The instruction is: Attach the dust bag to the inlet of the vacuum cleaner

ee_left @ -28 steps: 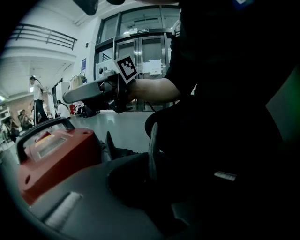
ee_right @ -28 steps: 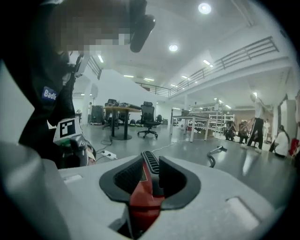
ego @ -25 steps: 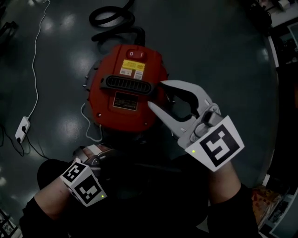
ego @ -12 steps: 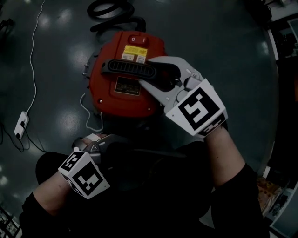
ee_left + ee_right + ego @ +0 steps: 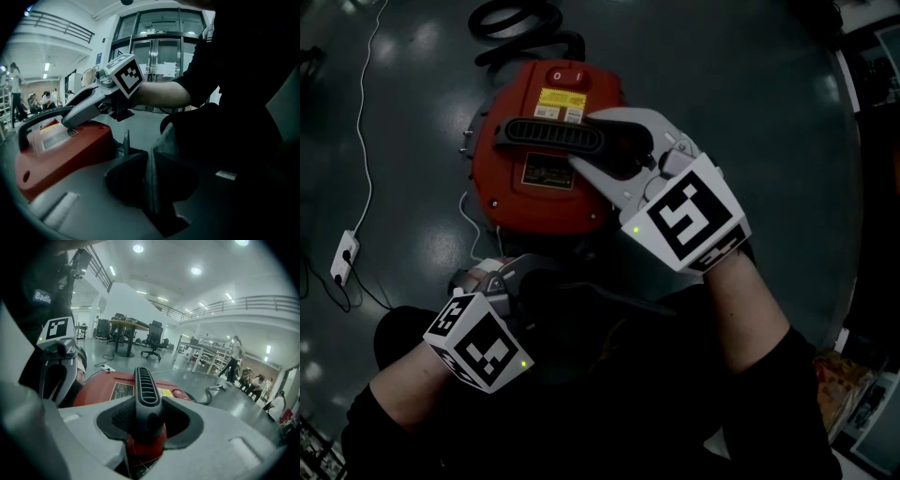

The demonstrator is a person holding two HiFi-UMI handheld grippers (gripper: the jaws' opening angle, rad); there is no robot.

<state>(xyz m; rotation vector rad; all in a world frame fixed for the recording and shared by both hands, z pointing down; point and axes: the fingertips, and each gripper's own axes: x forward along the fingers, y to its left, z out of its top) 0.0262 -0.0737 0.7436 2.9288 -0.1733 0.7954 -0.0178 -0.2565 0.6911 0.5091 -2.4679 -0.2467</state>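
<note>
The red vacuum cleaner stands on the floor with a black handle across its lid. My right gripper is open, and its jaws straddle the handle's right end after widening a little. A gap shows on either side in the head view. My left gripper sits at the vacuum's near edge, shut on a fold of the dark dust bag. Its jaws have just been opening slightly, with the fabric still pinched between them. The rest of the bag lies dark against the person's lap.
A black hose coils behind the vacuum. A white cable runs down the left to a power strip on the floor. Desks, chairs and people stand far off in the hall.
My right gripper has moved from right of the lid up and left onto the handle's end, jaws now around it. The left gripper has barely shifted, still at the vacuum's near edge.
</note>
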